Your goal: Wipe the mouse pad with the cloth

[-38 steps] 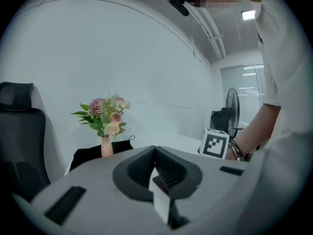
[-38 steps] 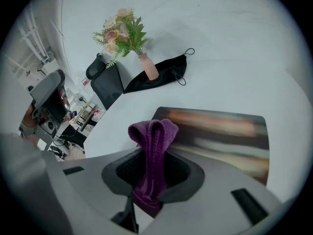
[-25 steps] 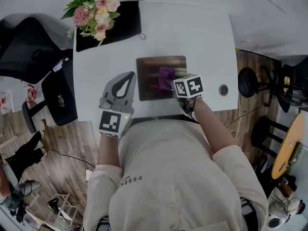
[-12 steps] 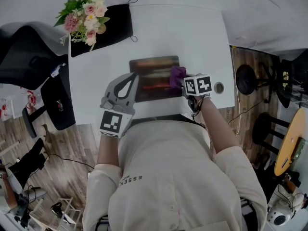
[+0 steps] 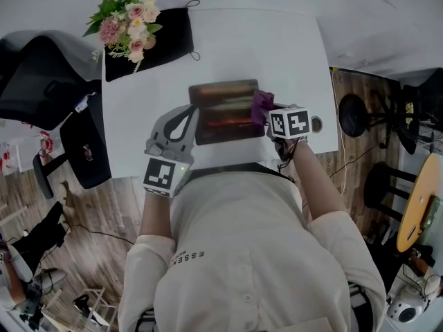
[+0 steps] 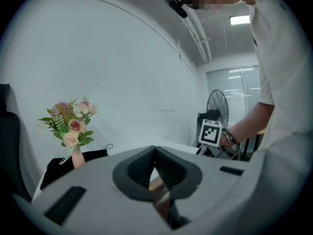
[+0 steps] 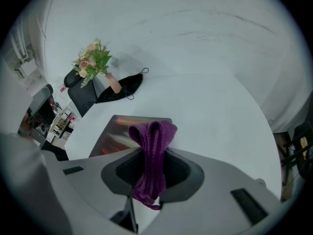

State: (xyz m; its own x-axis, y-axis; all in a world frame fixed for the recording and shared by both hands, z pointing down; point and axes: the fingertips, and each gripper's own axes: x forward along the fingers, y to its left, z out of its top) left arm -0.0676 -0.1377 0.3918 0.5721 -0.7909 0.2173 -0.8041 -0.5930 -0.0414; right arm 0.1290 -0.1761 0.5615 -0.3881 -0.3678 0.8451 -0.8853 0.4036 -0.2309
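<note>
The dark mouse pad (image 5: 221,113) with reddish streaks lies on the white table (image 5: 277,47) just in front of the person. My right gripper (image 5: 268,113) is shut on a purple cloth (image 5: 261,103) at the pad's right edge. In the right gripper view the cloth (image 7: 152,146) hangs folded between the jaws of the right gripper (image 7: 151,168), with the pad (image 7: 115,131) beyond it to the left. My left gripper (image 5: 188,113) is shut with nothing in it, its tip at the pad's left edge. Through the left gripper (image 6: 155,153) a sliver of pad (image 6: 160,192) shows.
A bunch of flowers (image 5: 128,19) rests on a black fabric piece (image 5: 169,37) at the table's far left corner. A round cable hole (image 5: 316,124) sits by the right edge. A dark office chair (image 5: 41,68) stands left of the table, a stool (image 5: 356,116) to the right.
My right gripper has carried the purple cloth from the middle of the mouse pad to its right edge. The left gripper has stayed at the pad's left edge.
</note>
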